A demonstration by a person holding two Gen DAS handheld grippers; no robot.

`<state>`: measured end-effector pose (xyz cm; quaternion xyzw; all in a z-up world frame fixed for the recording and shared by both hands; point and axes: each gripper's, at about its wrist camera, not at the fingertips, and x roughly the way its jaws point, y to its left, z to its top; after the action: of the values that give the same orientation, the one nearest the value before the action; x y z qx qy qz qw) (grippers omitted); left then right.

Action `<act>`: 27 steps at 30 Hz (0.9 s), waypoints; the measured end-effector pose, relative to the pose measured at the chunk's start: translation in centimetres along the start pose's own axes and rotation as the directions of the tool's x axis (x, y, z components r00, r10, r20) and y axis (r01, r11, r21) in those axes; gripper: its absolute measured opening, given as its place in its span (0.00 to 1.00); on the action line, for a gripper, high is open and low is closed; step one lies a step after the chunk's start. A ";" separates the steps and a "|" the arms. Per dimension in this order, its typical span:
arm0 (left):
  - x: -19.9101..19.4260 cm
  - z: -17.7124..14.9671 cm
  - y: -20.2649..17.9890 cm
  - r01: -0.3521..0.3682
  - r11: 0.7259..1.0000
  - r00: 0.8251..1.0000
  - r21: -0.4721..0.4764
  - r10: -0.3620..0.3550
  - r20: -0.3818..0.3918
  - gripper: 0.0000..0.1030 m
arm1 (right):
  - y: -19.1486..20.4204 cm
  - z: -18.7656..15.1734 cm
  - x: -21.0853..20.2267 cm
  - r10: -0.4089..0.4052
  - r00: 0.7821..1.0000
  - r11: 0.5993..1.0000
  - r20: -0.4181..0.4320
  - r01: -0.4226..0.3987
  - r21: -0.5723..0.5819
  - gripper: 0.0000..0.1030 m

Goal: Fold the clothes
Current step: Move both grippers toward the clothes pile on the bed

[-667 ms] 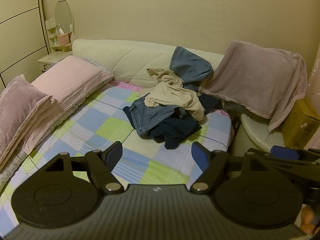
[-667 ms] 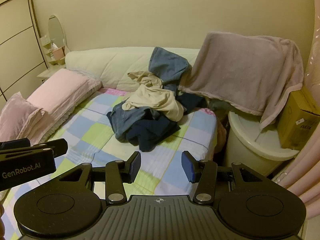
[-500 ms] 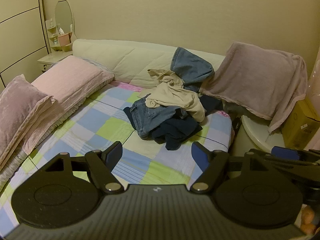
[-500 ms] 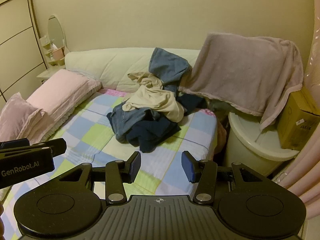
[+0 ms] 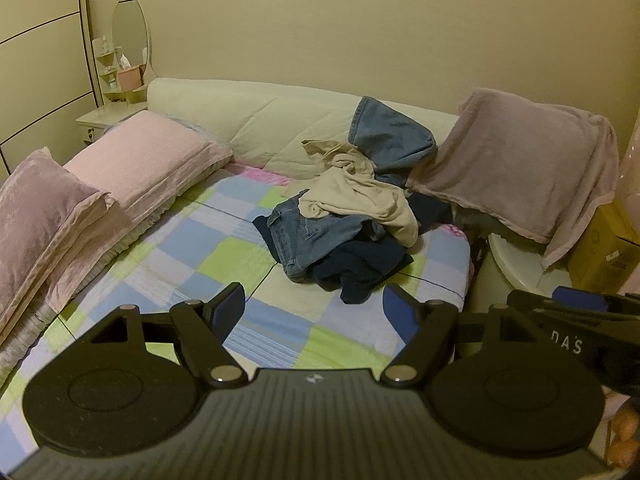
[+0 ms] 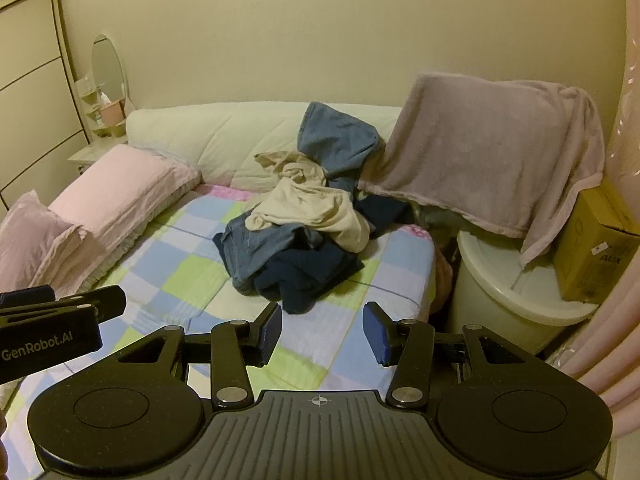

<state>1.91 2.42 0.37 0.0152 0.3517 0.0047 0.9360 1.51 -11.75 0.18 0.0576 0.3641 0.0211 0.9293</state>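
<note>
The left gripper (image 5: pixel 313 307) is held released above the near part of the bed (image 5: pixel 168 264), its jaws spread wide with nothing between them. The right gripper (image 6: pixel 322 330) is likewise released and empty, held just beside the left one; its blue pads (image 6: pixel 376 332) are seen apart, with the checked bedcover (image 6: pixel 184 268) visible in the gap.

The pile of clothes (image 5: pixel 348 220) is located on the far right part of the bed, well apart from both grippers. The pile is unfolded and crumpled. A cream garment (image 5: pixel 356 196) lies on top, a pair of jeans (image 5: pixel 304 236) is bunched beneath it, and a dark navy garment (image 5: pixel 360 268) lies at the near edge. A blue denim piece (image 5: pixel 392 140) is propped against the white bolster (image 5: pixel 256 120) at the wall.

Two pink pillows (image 5: pixel 140 160) are stacked along the left side of the bed. A mauve blanket (image 6: pixel 492 152) is draped at the right, partly over a white round tub (image 6: pixel 508 304). A yellow carton (image 6: pixel 596 252) stands on the tub rim.
</note>
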 end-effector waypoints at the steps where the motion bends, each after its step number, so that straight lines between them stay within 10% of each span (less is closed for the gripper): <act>1: 0.1 0.1 0.1 0.000 1.000 1.000 -0.001 0.000 0.000 0.71 | 0.1 0.1 0.1 -0.001 1.000 1.000 0.001 0.001 0.001 0.47; 27: 2.3 -0.5 2.9 0.041 0.998 0.999 -0.039 -0.041 -0.003 0.71 | 0.9 1.2 1.8 -0.044 0.999 0.999 0.009 0.044 -0.020 0.47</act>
<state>3.34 5.39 -1.46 -0.0103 0.3533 -0.0074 0.9354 3.61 -10.79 -0.04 0.0404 0.3611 0.0041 0.9316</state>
